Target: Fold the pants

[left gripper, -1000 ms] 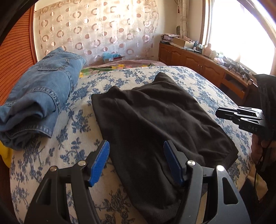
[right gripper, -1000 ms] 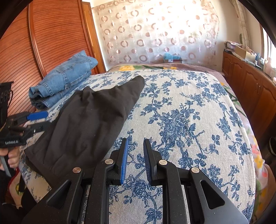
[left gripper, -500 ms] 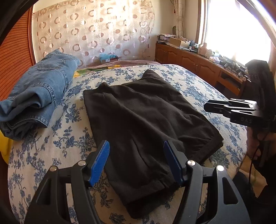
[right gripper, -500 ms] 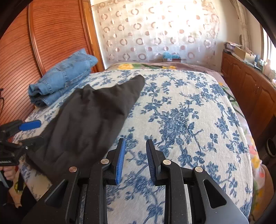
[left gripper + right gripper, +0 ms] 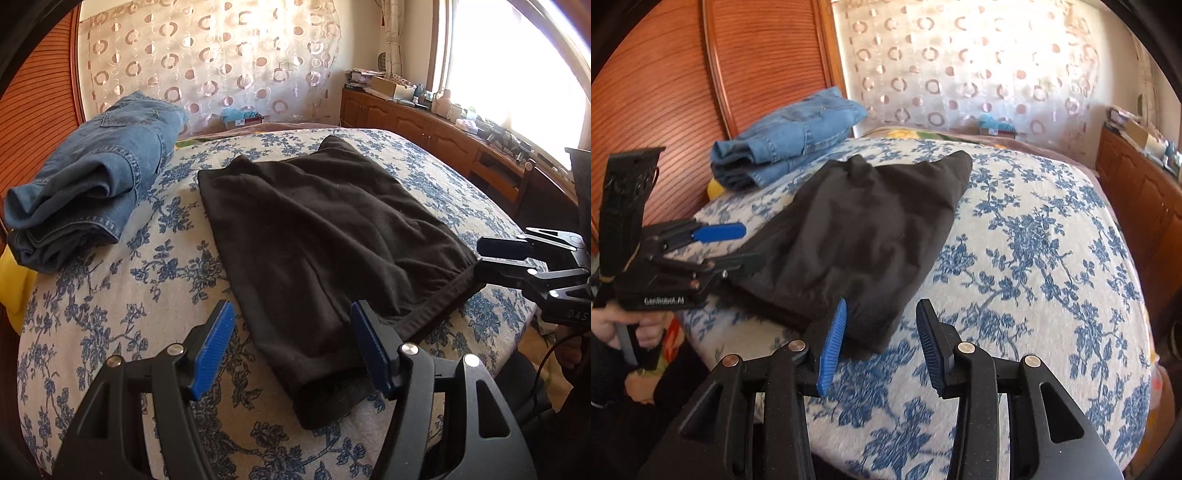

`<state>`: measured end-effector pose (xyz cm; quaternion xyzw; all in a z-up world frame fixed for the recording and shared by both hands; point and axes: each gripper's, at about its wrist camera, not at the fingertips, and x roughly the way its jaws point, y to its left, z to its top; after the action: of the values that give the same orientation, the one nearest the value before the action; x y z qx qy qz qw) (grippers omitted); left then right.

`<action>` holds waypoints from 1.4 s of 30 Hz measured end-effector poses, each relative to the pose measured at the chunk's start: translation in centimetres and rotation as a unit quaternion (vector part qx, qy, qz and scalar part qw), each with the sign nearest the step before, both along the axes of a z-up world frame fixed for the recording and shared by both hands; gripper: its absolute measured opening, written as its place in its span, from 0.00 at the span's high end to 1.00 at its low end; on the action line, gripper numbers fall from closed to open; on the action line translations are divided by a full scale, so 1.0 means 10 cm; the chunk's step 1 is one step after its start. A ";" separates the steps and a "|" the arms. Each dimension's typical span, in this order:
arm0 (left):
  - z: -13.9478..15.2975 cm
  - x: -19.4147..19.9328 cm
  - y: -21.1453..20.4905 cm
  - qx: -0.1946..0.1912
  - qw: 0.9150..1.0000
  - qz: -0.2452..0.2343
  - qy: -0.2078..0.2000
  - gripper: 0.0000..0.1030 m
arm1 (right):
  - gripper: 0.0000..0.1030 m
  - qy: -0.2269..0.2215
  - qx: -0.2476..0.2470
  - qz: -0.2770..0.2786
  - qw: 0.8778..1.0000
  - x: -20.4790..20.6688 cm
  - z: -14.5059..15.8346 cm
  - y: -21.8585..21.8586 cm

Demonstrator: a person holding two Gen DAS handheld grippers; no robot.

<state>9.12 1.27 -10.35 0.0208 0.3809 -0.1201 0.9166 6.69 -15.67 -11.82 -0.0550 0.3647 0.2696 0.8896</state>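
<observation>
Folded black pants (image 5: 325,236) lie flat on the floral bed cover, waistband toward me. My left gripper (image 5: 293,347) stands open, its blue pads either side of the near-left waistband corner without pressing it. In the right wrist view the pants (image 5: 857,236) reach down to my right gripper (image 5: 882,347). Its jaws are opening, the near-right corner lies between the pads, and neither pad presses it. Each gripper shows in the other's view: the right gripper (image 5: 484,258) at the waistband's right end, the left gripper (image 5: 738,247) at its left end.
Folded blue jeans (image 5: 96,188) sit at the bed's far left, over something yellow (image 5: 11,280). A wooden sideboard (image 5: 424,125) with clutter runs along the right under the window. A ribbed wooden door (image 5: 665,85) is on the left. A hand (image 5: 639,332) holds the left gripper's handle.
The right gripper moved left from the bare cover to the pants' near corner and its jaws widened. The left gripper drew back, so the waistband corner now shows between its pads.
</observation>
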 end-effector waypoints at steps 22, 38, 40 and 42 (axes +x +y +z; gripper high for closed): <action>-0.12 -0.06 0.05 -0.008 1.000 0.007 0.007 0.36 | 0.93 0.021 0.010 0.034 0.999 -0.22 0.01 0.01; 0.00 -0.31 0.21 -0.060 0.998 0.000 0.006 0.68 | 0.82 0.012 0.026 0.006 1.000 -0.22 0.13 -0.10; -0.01 -0.32 0.18 -0.061 0.998 -0.007 0.007 0.74 | 0.81 0.008 0.030 0.001 1.000 -0.19 0.14 -0.09; -0.02 -0.34 0.15 -0.060 0.998 -0.010 0.007 0.83 | 0.80 0.008 0.029 -0.002 1.000 -0.16 0.13 -0.07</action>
<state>5.75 2.75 -10.52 -0.0317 0.3792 -0.1522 0.9122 5.12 -16.35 -10.52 -0.0258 0.3637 0.2786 0.8885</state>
